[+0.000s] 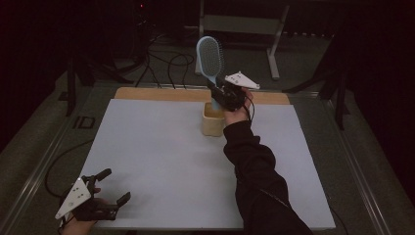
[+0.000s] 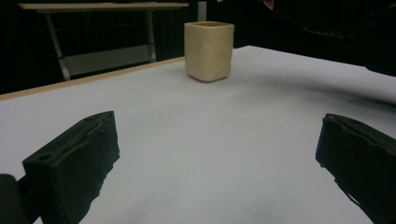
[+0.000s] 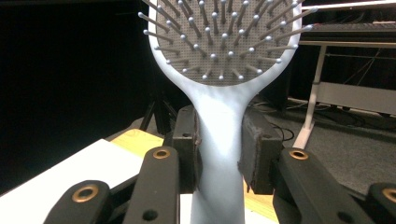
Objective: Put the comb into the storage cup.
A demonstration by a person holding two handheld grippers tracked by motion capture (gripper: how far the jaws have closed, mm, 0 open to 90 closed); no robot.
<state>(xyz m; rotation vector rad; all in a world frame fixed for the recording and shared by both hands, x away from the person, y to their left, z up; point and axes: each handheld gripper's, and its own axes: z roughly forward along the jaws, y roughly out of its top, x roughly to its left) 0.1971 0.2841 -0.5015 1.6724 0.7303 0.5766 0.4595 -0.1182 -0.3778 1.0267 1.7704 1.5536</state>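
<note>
Left tool (image 1: 113, 186) lay nearest the camera in the high view, at the near left corner of the worktop (image 1: 161, 161), held low in the person's left hand (image 1: 80, 223). Its jaws stood wide apart with nothing between them. In the left gripper view the two black pads (image 2: 77, 161) flanked bare white surface, and the beige cup (image 2: 208, 50) stood well beyond them, upright, open mouth up.

The right sleeve (image 1: 254, 181) reached from the near edge across the right half of the worktop toward the far side.

Right tool (image 1: 215, 90) was raised above the worktop, just over the beige cup (image 1: 213, 120), which sat near the far edge, right of centre. The jaws were clamped on the handle of the light blue hairbrush (image 1: 211, 58). In the right gripper view both pads (image 3: 187, 147) pressed against the handle on either side, partway up it, and the hairbrush (image 3: 219, 121) stood roughly upright, head uppermost, bristle face turned toward that camera. In the high view the lower end of the handle came down to the cup's mouth; whether it touched the rim or went inside could not be told.

Beyond the worktop's wooden far strip (image 1: 147, 93), cables (image 1: 166, 66) lay on the floor before a grey metal frame (image 1: 244, 27).
</note>
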